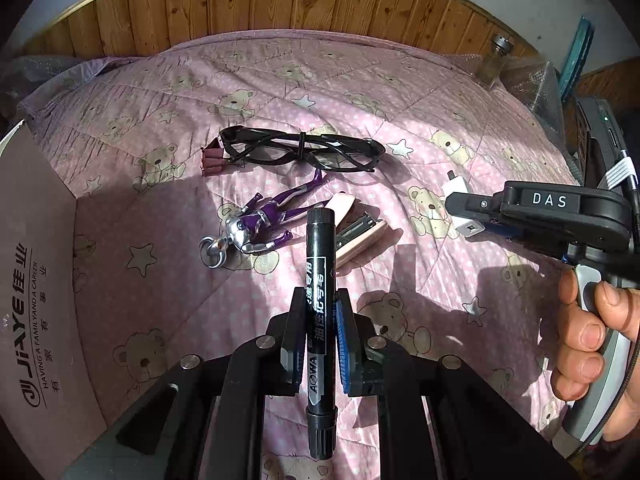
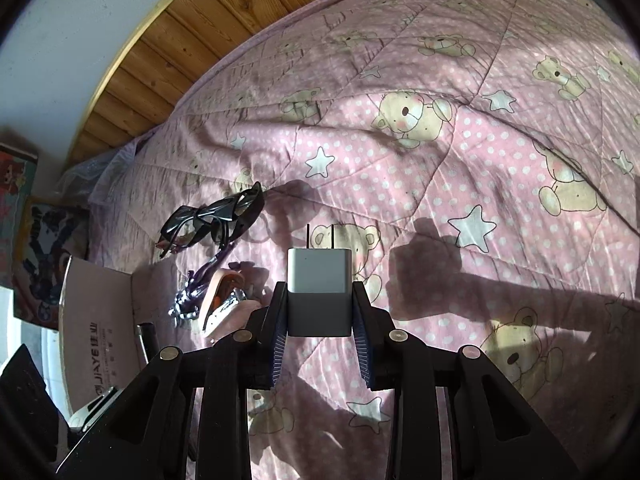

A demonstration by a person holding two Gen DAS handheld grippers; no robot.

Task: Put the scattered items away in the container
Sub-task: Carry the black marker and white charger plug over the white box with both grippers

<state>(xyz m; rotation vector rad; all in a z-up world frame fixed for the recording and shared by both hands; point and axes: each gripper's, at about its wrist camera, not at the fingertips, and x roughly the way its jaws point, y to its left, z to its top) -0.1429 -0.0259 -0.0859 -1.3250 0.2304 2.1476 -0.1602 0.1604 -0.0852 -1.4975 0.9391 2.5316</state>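
Pink quilt: bear-and-star print, covers the whole work surface; wooden panelling runs along its far edge.
Left gripper: fingers narrow, clamped on a black marker that points away along them, raised above the quilt.
Right gripper: fingers pinch a white plug adapter by its sides, prongs pointing far; seen from the left wrist, it sits at the right, held by a hand.
Cardboard box: at the left edge, printed flap facing the scene.
Black glasses: lying far of centre, a dark red clip touching their left end.
Purple figure: near the glasses, a metal ring at its head.
Pink stapler: just right of the figure, partly behind the marker.
Glass bottle: far right corner, upright.
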